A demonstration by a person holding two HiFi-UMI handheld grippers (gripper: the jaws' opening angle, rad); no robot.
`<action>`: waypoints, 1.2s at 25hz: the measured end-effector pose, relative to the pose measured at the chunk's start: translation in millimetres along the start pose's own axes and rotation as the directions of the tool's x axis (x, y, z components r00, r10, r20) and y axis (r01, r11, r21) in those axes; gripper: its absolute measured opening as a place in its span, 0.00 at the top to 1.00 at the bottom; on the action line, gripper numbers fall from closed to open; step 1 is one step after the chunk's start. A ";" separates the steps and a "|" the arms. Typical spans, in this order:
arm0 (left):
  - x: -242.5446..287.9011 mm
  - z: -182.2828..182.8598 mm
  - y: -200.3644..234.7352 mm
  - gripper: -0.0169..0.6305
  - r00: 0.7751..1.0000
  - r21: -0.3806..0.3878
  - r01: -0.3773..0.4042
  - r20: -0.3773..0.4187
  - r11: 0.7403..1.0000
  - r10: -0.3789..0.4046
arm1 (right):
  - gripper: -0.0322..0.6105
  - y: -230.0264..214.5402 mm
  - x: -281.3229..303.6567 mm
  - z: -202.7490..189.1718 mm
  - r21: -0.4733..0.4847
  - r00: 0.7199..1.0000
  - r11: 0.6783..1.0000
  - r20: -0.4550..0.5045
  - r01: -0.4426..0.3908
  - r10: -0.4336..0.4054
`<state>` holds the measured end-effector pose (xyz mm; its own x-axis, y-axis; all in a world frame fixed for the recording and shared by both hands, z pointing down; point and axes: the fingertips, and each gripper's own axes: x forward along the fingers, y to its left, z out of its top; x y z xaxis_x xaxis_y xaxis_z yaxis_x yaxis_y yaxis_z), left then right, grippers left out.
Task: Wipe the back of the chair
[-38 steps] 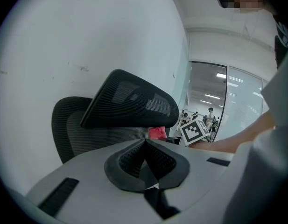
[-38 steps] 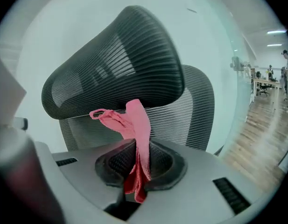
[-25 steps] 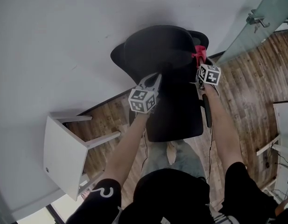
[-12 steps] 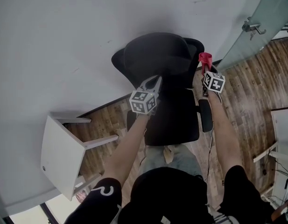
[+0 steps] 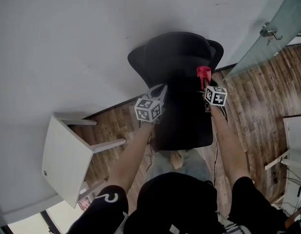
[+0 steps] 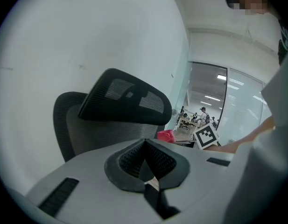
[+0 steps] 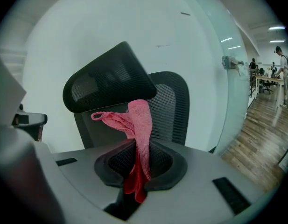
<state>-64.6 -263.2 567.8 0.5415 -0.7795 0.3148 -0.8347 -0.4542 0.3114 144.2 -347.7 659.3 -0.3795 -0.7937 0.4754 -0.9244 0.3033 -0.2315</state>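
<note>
Red cloth (image 7: 140, 125) pinched between fingers of right gripper (image 7: 136, 158), chair back (image 7: 171, 107) beyond

Office chair (image 5: 182, 123) stands directly ahead of the person, backrest nearest the wall (image 5: 67, 43). Small table (image 5: 65, 162) lies to its left, glass door (image 5: 272, 38) to its right. Left gripper (image 5: 160, 89) is at the chair's left edge. Right gripper (image 5: 205, 83), cloth (image 5: 203, 72) in its jaws, is at the right edge.

Plain white wall (image 5: 67, 33), brown wood-plank floor (image 5: 257, 96), white side table (image 5: 67, 160) tipped against wall, frosted glass door (image 5: 287, 18) with metal handle (image 5: 269, 32), ceiling strip lights (image 7: 277, 28)
</note>
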 end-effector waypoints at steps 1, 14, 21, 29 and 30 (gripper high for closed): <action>-8.2 -3.4 10.5 0.94 1.000 -0.009 -0.004 -0.001 1.000 0.004 | 0.84 16.2 5.1 -2.0 -0.002 1.000 1.000 -0.002 -0.014 0.014; -114.5 -21.2 134.8 0.94 0.999 -0.066 -0.041 0.011 0.997 0.042 | 0.84 243.6 64.7 -34.6 -0.084 0.980 0.977 -0.064 -0.195 0.190; -143.9 -28.8 177.8 0.94 0.999 -0.067 -0.043 -0.003 0.997 0.043 | 0.84 311.3 104.4 -46.6 -0.094 0.968 0.966 -0.099 -0.240 0.230; -163.4 -42.6 205.6 0.94 0.998 -0.074 -0.064 -0.028 0.995 0.062 | 0.84 333.0 133.8 -59.3 -0.124 0.967 0.965 -0.141 -0.229 0.212; -164.3 -43.3 207.2 0.94 0.997 -0.075 -0.066 -0.030 0.995 0.064 | 0.84 333.0 136.8 -61.0 -0.125 0.967 0.966 -0.147 -0.227 0.208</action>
<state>-322.2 -210.5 619.4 0.4894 -0.7939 0.3609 -0.8591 -0.3679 0.3558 -218.0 -323.1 699.0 -0.5649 -0.6267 0.5368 -0.8118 0.5386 -0.2255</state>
